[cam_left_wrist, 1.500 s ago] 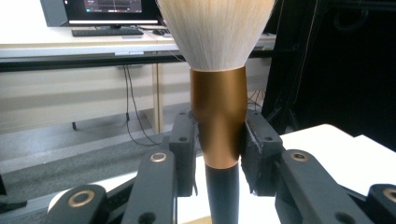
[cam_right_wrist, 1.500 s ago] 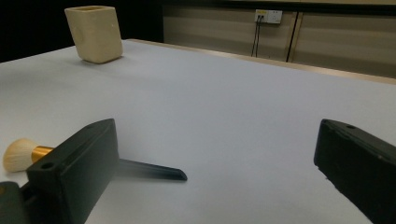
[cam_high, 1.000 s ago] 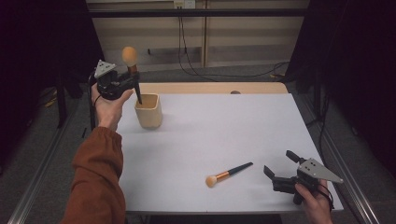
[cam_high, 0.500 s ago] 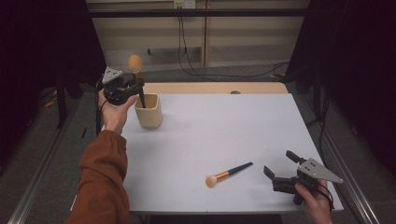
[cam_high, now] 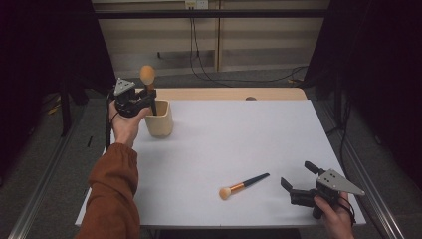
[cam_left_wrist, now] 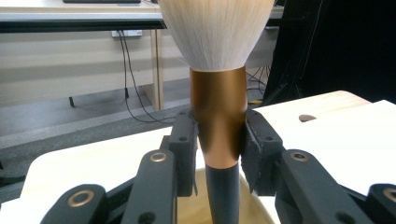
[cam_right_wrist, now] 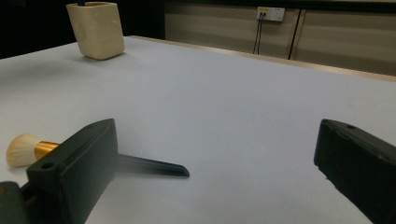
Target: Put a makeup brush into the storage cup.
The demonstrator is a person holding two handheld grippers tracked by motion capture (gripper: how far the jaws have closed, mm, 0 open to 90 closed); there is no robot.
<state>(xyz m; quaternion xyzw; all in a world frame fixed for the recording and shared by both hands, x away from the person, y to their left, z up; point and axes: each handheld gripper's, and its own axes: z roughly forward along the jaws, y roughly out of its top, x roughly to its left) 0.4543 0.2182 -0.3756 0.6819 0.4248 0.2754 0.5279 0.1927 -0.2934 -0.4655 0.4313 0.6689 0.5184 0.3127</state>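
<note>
High view, left gripper (cam_high: 145, 98): clamped on the big brush (cam_high: 148, 83), bristles up, and it has dropped lower over the last second, so the black handle now dips inside the cup (cam_high: 159, 119).
High view, cup: at the far left of the table (cam_high: 239, 144), in the same spot as a second ago, with the person's left hand just beside it.
High view, right gripper (cam_high: 297, 181): parked at the near right corner, jaws spread wide, nothing in them, no shift from before.
High view, small brush (cam_high: 244, 185): flat on the table, near the right gripper but apart from it, untouched.
Left gripper view, grip: pads (cam_left_wrist: 256, 149) squeeze the copper ferrule of the big brush (cam_left_wrist: 218, 121) from both sides; the handle runs straight down into the cup (cam_left_wrist: 254, 210).
Right gripper view, jaws: well apart, bare table between them; the small brush (cam_right_wrist: 28, 150) lies partly behind the left jaw, and the cup (cam_right_wrist: 95, 30) sits far off.
Meaning: the drop looks nearly done; I'd say letting go comes next, then the small brush.
</note>
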